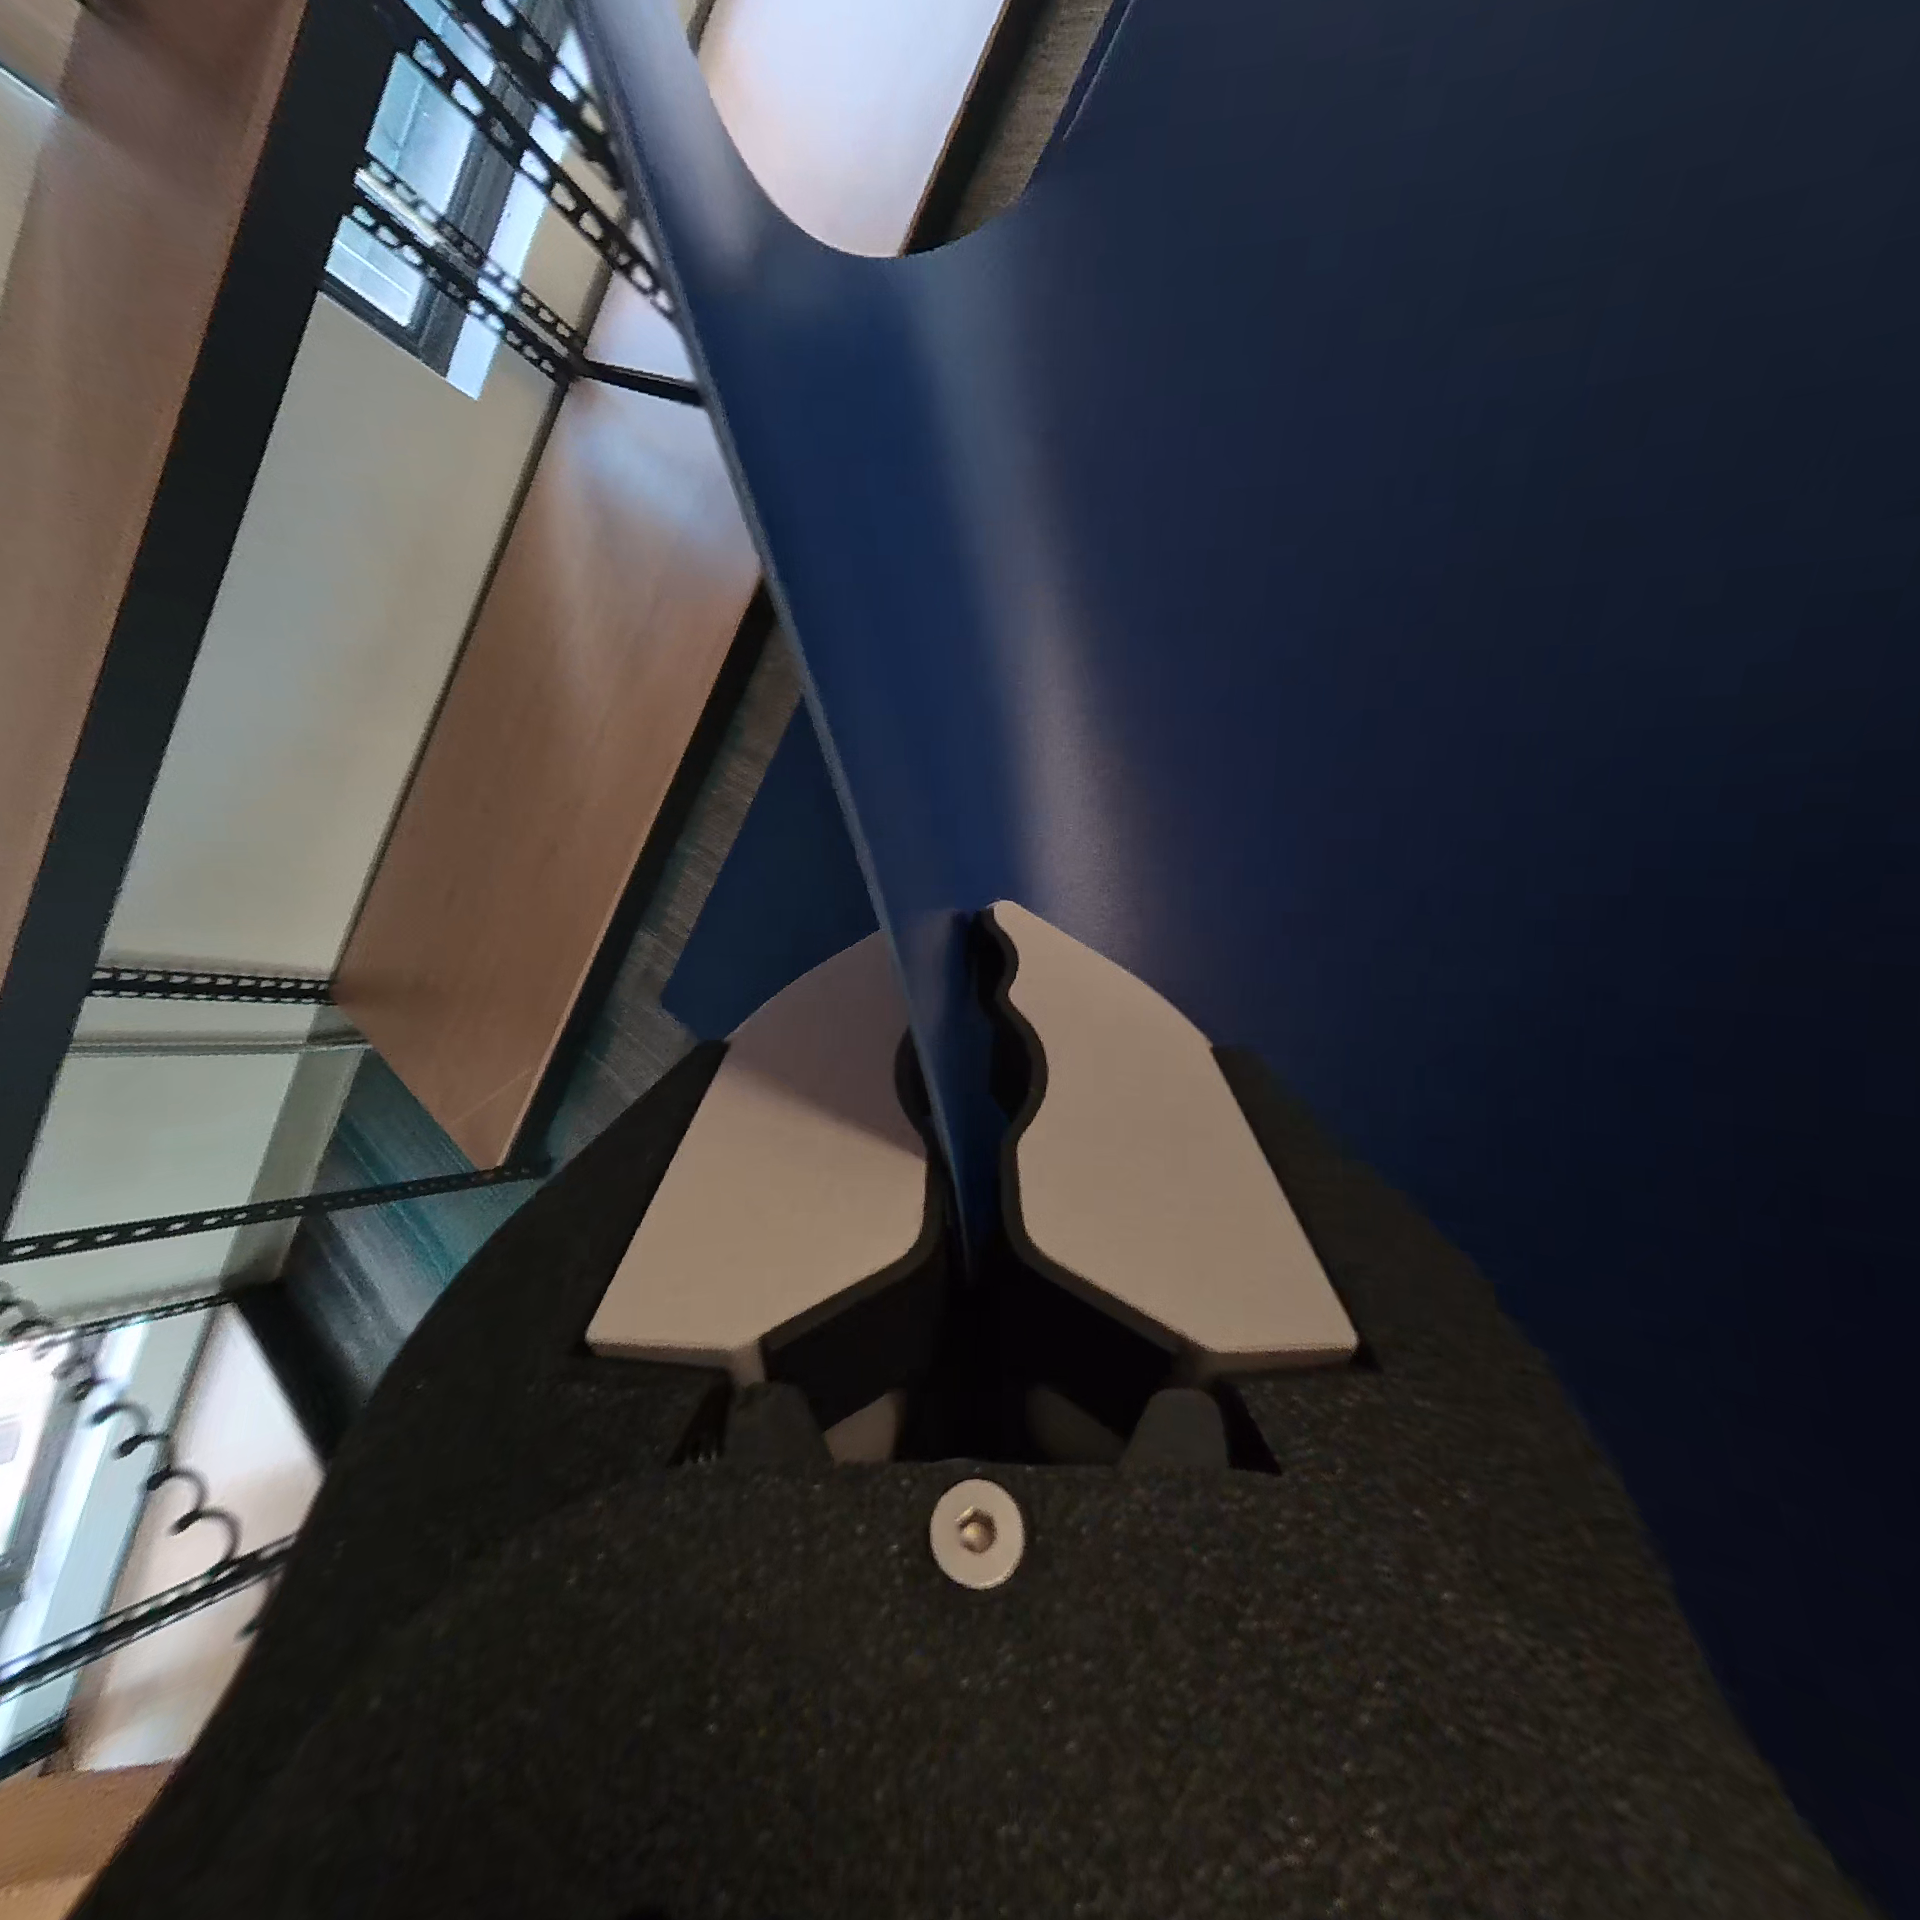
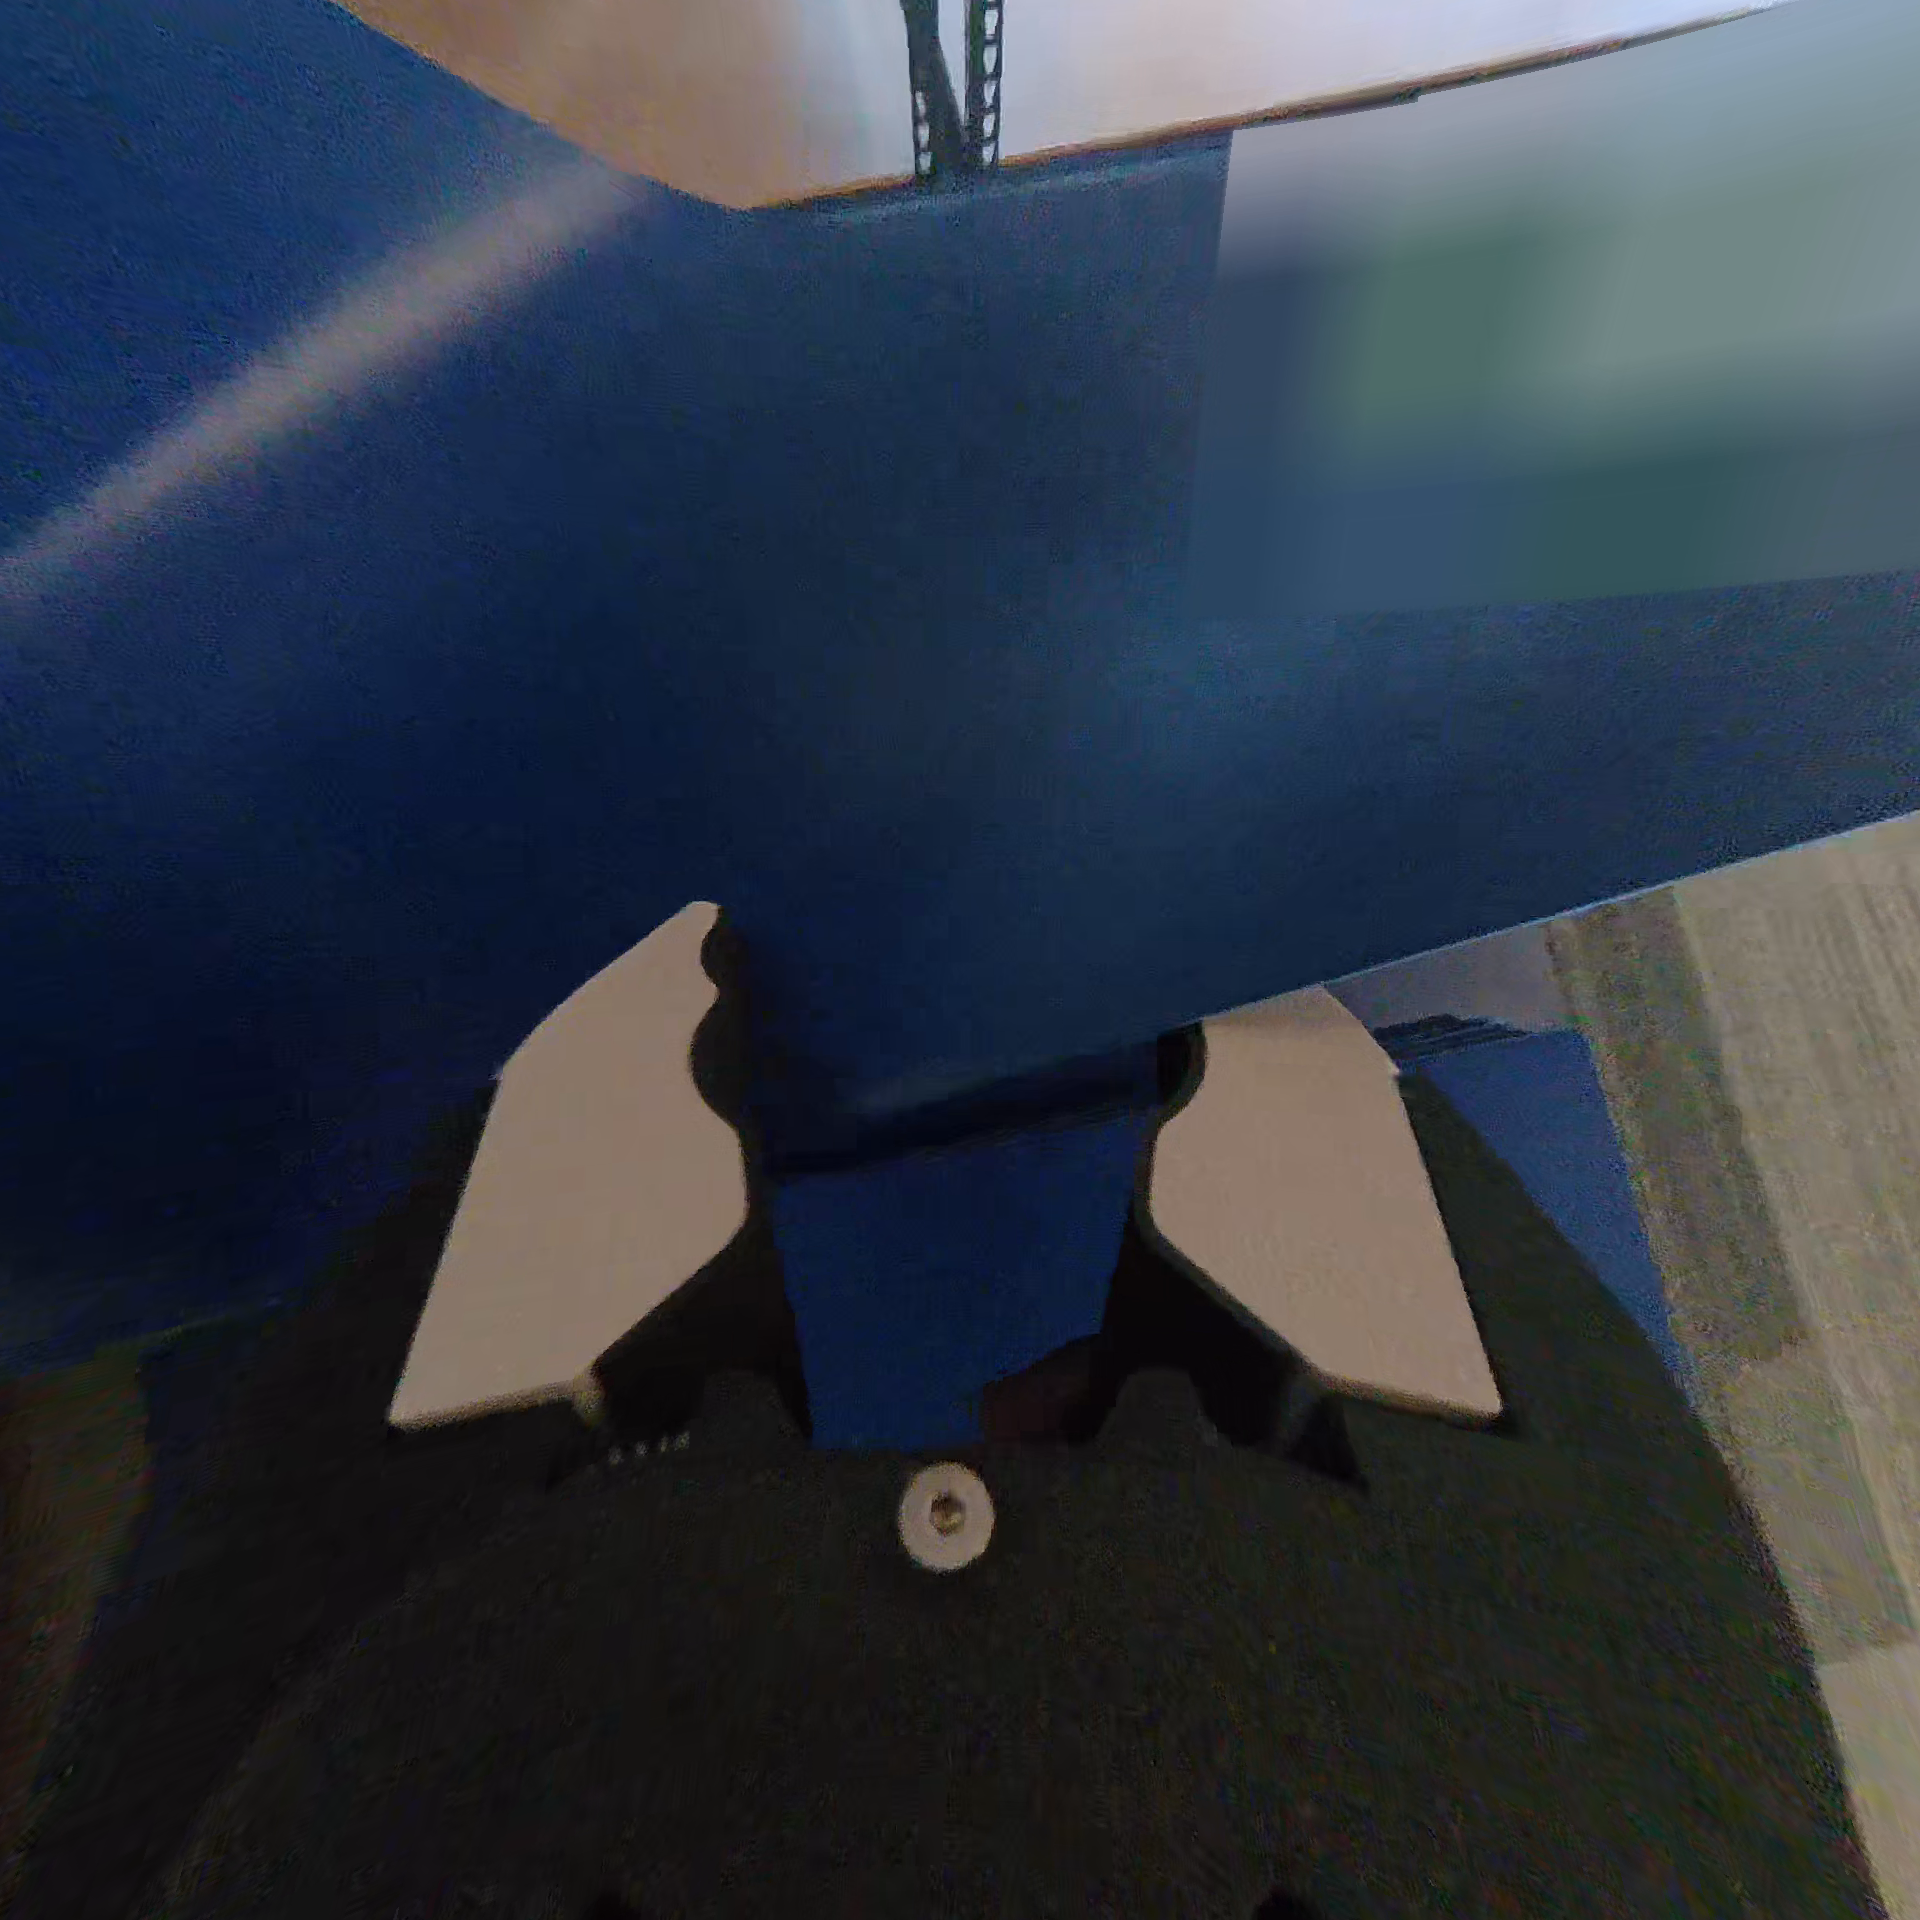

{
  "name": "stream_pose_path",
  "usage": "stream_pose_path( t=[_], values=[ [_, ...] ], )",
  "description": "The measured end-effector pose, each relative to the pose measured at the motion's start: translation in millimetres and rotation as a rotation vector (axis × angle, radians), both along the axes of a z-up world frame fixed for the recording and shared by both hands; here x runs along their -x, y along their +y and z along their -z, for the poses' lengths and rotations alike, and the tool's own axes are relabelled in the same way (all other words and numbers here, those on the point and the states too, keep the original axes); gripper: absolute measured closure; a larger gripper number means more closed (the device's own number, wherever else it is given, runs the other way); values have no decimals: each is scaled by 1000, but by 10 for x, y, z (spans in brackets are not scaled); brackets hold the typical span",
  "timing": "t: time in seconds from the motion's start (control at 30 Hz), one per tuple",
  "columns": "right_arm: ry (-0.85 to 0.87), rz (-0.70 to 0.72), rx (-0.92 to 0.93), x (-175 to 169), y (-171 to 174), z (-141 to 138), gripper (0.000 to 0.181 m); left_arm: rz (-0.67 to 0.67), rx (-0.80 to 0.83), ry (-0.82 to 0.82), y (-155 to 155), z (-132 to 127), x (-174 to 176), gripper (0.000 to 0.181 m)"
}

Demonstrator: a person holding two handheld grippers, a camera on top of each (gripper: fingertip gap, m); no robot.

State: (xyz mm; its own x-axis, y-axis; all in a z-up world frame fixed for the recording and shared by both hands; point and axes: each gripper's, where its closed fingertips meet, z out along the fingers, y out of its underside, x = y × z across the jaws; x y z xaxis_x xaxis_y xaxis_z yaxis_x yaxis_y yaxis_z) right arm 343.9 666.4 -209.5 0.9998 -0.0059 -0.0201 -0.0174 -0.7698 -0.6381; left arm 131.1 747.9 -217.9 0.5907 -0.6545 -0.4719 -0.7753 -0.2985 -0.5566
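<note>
Left wrist view: hand-held gripper (image 1: 961,1039) tilted, pinching blue sheet (image 1: 1351,520)

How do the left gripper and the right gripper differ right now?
The left gripper is shut, pinching a thin dark blue card sheet edge-on; the right gripper is open, with a blue sheet lying across its gap. Both share pale grey fingers on black bodies.
</note>
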Motion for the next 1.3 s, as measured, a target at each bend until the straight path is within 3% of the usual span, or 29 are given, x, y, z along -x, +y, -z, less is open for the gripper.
stream_pose_path(
  t=[0.07,0.1,0.23,0.33,0.47,0.57,0.7,0.9,1.0,1.07,1.2,1.3],
  values=[
    [42,-6,130,-75,-113,85,76,-26,-26,49,50,10,82,177],
    [23,9,134,-180,-124,74,73,-39,-32,49,68,25,105,177],
    [-30,37,88,-481,-191,-73,84,-16,-13,-84,34,47,64,178],
    [-60,14,-18,-570,-147,-260,102,1,2,-109,24,47,90,178],
    [-22,62,-150,-729,-88,-420,107,-12,45,-107,-32,107,103,179],
    [14,87,-165,-820,-126,-379,108,-27,75,-108,-60,124,129,178],
    [59,-39,-120,-616,-147,-162,114,-11,107,-141,-65,132,80,169],
    [-39,-73,-35,-579,-34,143,115,-19,108,-118,-7,178,28,172],
    [-130,-133,0,-539,23,229,123,-26,151,-103,-30,203,57,151],
    [-168,-184,7,-453,92,262,132,-48,167,-104,-37,180,90,127],
    [-162,-325,37,-80,235,379,156,-52,69,-22,4,13,193,116],
    [-177,-383,107,105,297,531,156,-44,-35,62,39,-140,235,116]
  ],
)
